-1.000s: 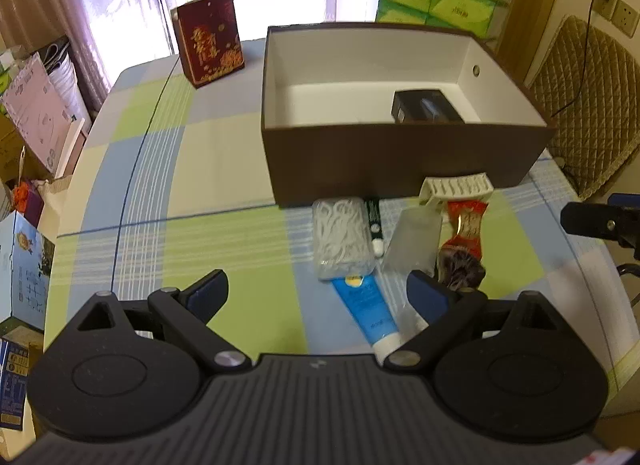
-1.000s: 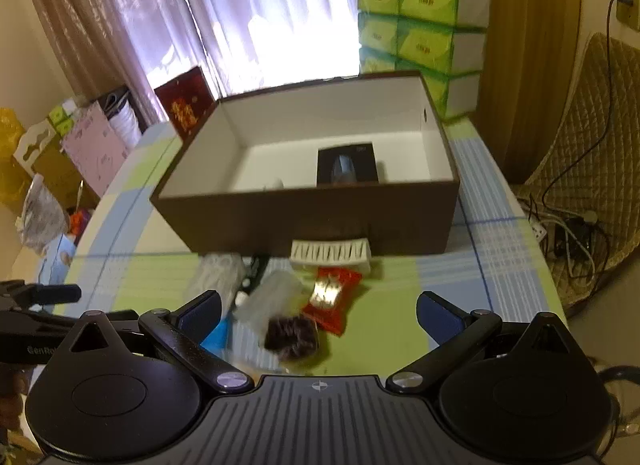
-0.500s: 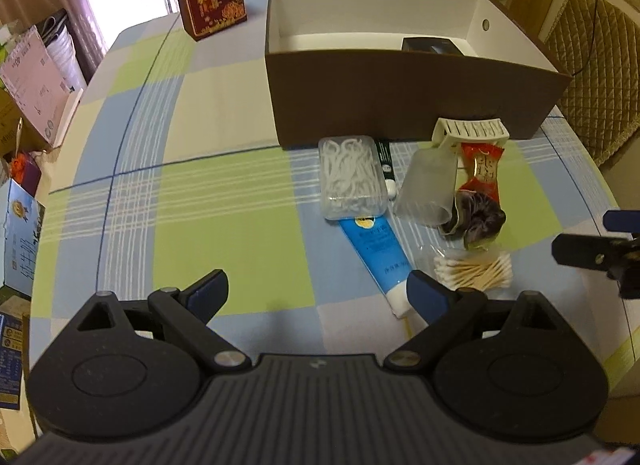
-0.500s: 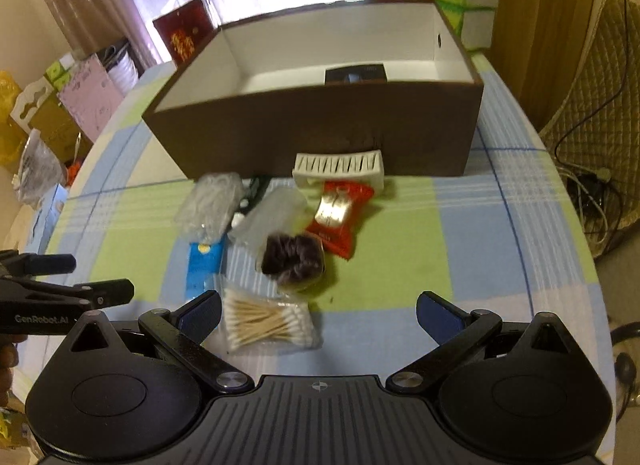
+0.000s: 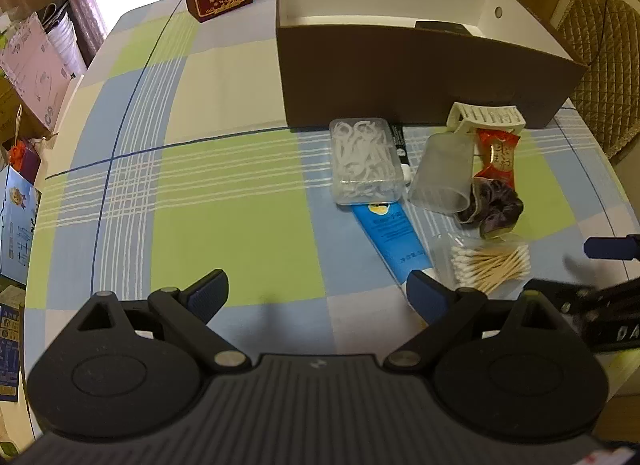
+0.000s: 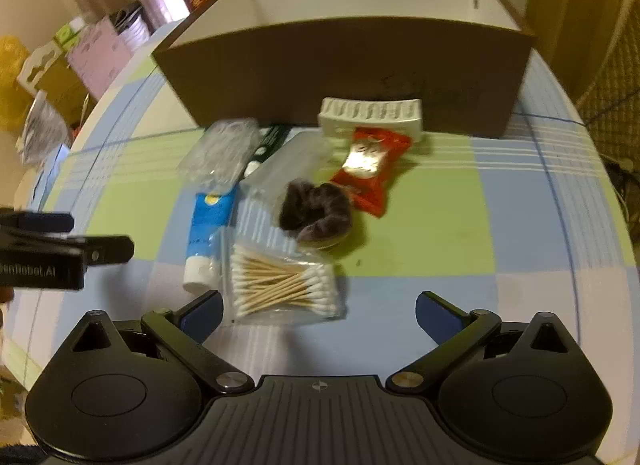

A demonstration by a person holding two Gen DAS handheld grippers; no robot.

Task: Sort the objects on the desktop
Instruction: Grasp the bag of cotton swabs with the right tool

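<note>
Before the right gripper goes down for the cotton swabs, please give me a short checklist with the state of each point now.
1. Right gripper open and empty: ok, jaws wide apart.
2. Swabs lined up with it: not ok, the bag sits toward its left finger.
3. Swabs free of neighbours: cannot tell, the tube lies close beside the bag.
4. Left gripper out of the way: cannot tell, its finger shows near the tube in the right view.
5. Box open to receive: ok, no lid.
6. Room inside the box: cannot tell, the front wall hides most of the floor.
</note>
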